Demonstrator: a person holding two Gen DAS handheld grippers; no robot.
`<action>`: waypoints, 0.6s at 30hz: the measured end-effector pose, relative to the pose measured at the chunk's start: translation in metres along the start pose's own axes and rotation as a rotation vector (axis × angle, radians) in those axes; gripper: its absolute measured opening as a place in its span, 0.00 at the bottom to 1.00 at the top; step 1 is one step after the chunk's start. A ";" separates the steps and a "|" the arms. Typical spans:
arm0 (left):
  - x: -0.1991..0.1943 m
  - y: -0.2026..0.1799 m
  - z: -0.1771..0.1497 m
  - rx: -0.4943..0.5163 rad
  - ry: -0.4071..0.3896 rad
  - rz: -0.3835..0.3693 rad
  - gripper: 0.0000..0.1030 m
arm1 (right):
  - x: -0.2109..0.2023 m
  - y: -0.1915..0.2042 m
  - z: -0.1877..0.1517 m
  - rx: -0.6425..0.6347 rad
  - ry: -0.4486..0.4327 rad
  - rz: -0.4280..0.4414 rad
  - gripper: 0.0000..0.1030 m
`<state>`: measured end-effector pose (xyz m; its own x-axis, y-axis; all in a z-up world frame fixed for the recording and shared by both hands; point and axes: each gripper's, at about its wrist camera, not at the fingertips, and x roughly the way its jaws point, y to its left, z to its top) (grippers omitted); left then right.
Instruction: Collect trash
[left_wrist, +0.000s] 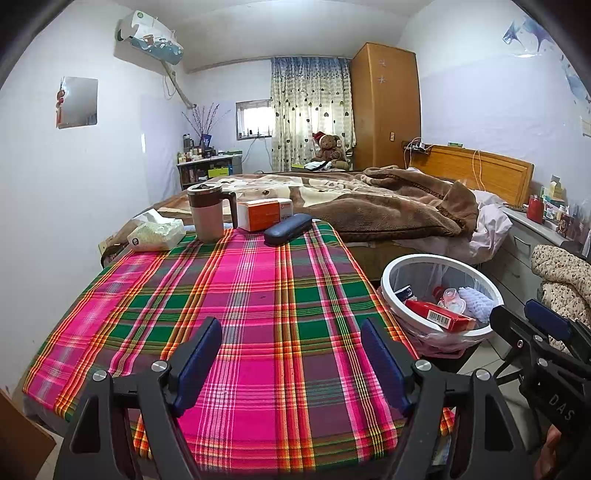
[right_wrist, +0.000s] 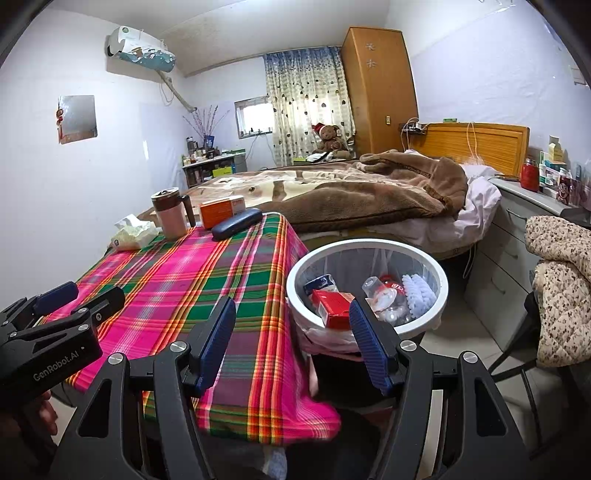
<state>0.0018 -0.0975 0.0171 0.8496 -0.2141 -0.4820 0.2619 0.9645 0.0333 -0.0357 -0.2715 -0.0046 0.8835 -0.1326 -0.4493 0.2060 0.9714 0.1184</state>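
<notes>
The round white plastic waste bin (right_wrist: 369, 245), lined with a thin bag, stands on the floor just beside the right edge of the table covered in pink-and-green plaid cloth (left_wrist: 236, 314). It already holds a red cardboard carton with a barcode (left_wrist: 441, 315), a crushed clear plastic bottle (right_wrist: 382, 295), a fluffy white-lilac knitted piece (right_wrist: 419, 295) and a small dark blue-and-white packet (right_wrist: 319, 284), so collection looks largely done, if not finished. The near part of the cloth is bare. What remains sits at the far end: a steel mug with a brown band and dark handle (left_wrist: 208, 212), an orange-and-white cardboard box (left_wrist: 264, 214), a dark blue oblong case (left_wrist: 288, 229) and a soft pack of tissues (left_wrist: 155, 232). None of them plainly reads as trash, though the box might be. The left gripper (left_wrist: 291, 363) hovers over the cloth with jaws well apart and nothing between them. The right gripper (right_wrist: 291, 343) hangs at the table's corner facing the bin, jaws likewise spread and empty
</notes>
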 end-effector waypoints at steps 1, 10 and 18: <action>0.000 -0.001 0.000 0.001 0.000 0.000 0.75 | 0.000 0.000 0.001 0.000 0.000 -0.001 0.63; -0.001 -0.001 0.001 0.003 -0.001 0.000 0.75 | 0.000 0.001 0.000 0.001 0.001 0.000 0.63; -0.001 0.000 0.000 0.001 -0.002 -0.001 0.75 | 0.000 0.001 0.000 0.000 0.002 0.001 0.63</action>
<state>0.0013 -0.0977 0.0178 0.8499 -0.2156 -0.4807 0.2638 0.9640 0.0340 -0.0354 -0.2708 -0.0045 0.8830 -0.1308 -0.4507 0.2047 0.9715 0.1192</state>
